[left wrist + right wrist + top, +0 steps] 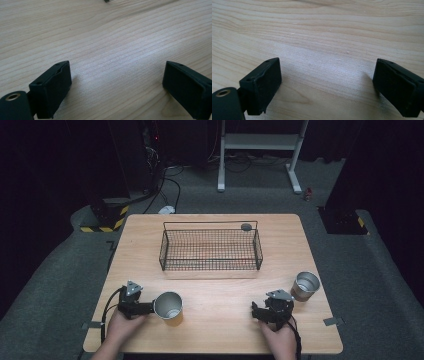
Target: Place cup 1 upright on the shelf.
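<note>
Two steel cups stand on the wooden table (215,287). One cup (168,306) is at the front left, just right of my left gripper (136,306); whether they touch I cannot tell. The other cup (305,285) stands at the right, a little beyond my right gripper (267,311). In the left gripper view, the left gripper (116,82) is open over bare wood. The right gripper (327,82) is open too in its own view, with nothing between its jaws. A hand holds each gripper near the front edge.
A black wire basket (210,265) sits across the middle back of the table, with a small grey round thing (246,226) at its far right rim. Cables trail from both grippers. Beyond the table are a white stand (260,142) and floor cables.
</note>
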